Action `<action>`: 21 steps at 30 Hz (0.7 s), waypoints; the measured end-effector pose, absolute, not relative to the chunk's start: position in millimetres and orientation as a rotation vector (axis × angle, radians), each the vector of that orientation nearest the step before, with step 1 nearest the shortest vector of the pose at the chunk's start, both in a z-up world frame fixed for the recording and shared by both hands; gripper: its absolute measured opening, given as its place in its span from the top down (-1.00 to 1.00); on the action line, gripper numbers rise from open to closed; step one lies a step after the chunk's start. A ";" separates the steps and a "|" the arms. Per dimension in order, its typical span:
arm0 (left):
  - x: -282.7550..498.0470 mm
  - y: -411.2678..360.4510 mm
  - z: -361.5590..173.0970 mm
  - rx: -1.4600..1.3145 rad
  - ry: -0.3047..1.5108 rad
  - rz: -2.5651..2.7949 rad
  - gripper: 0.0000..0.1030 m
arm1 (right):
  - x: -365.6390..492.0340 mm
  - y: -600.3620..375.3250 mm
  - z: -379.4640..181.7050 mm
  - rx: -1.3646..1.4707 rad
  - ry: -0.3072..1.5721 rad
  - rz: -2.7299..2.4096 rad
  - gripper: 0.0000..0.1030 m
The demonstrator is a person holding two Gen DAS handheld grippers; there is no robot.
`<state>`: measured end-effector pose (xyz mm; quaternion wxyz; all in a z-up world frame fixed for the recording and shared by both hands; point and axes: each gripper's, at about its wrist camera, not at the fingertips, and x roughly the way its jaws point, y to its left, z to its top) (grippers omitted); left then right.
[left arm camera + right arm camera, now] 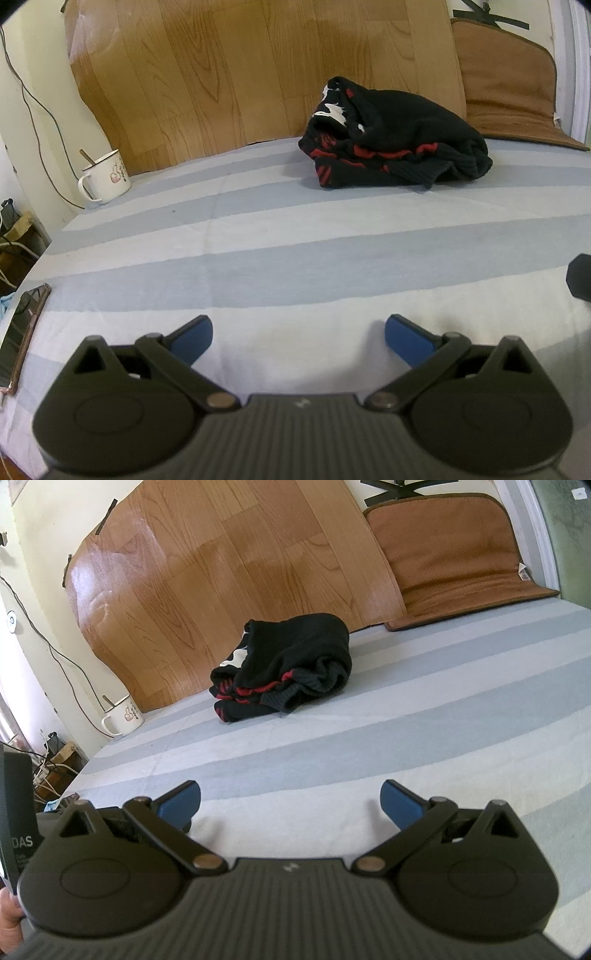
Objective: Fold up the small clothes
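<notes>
A black knitted garment (pixel 397 134) with red stripes and white marks lies bunched in a heap at the far side of the striped sheet (pixel 295 236), close to the wooden board. The right wrist view has the same heap (pixel 284 664) left of centre. My left gripper (pixel 298 341) hovers low over the near part of the sheet, open, blue pads wide apart, nothing between them. My right gripper (pixel 290 806) is likewise open and empty, well short of the garment. A dark part of the right gripper (pixel 580 277) shows at the left wrist view's right edge.
A white enamel mug (pixel 105 177) with a spoon stands at the sheet's far left corner. A phone (pixel 20 332) lies at the left edge. A wood-pattern board (pixel 258 74) and a brown cushion (pixel 509 88) lean against the back wall. Cables and clutter (pixel 48 771) sit beyond the left edge.
</notes>
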<state>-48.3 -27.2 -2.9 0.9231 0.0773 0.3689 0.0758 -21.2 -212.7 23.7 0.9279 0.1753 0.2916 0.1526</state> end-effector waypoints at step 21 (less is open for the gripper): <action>-52.4 -27.3 0.9 0.155 0.760 0.148 -1.00 | -21.7 -213.3 24.1 0.359 0.594 0.316 -1.00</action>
